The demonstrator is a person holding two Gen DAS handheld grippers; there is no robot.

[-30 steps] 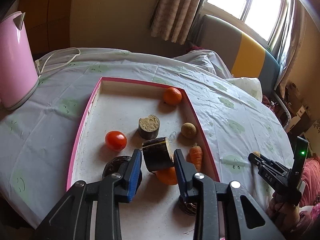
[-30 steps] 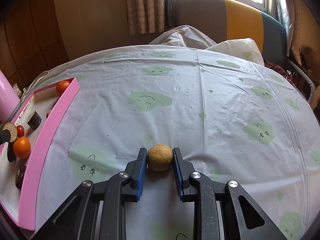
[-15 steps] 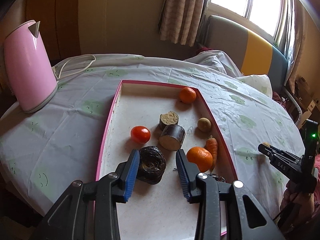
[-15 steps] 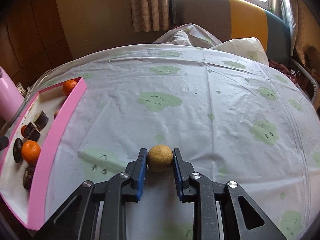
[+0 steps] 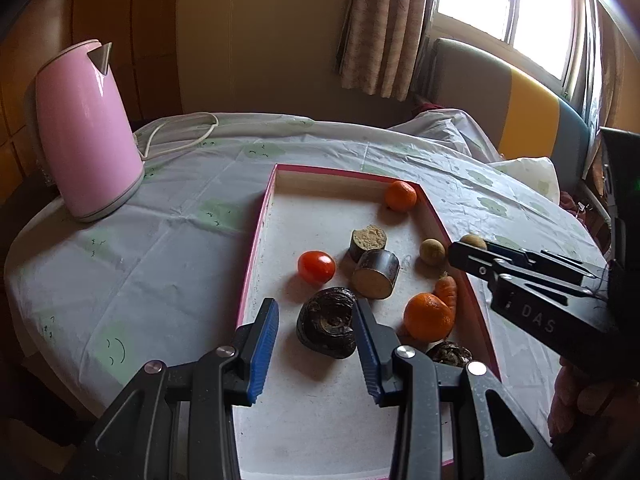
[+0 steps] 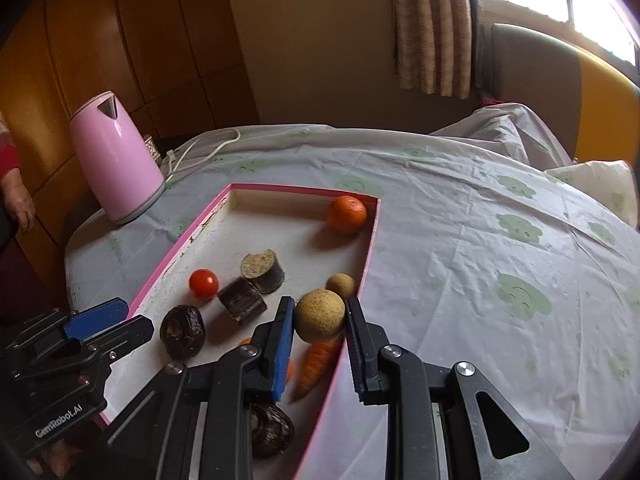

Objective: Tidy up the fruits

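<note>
The right claw (image 6: pixel 318 326), clenched on the tan round fruit (image 6: pixel 319 315), has carried it from the bare worktop (image 6: pixel 480 280) to above the pink tray's (image 6: pixel 362 276) right rim, so release is probably next. The left claw (image 5: pixel 316 322) hangs released around the dark chunk (image 5: pixel 327 328).

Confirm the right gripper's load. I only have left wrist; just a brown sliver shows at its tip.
Observer: The right wrist view shows the right gripper shut on a round tan fruit, with the whole ball visible.
Operator: Where is it relative to the tray?
Observer: It appears above the carrot, just inside the tray's right wall. Its height cannot be told.
Operator: Anything else I'm missing?
Observer: A bystander's hand hangs left of the pink kettle.
</note>
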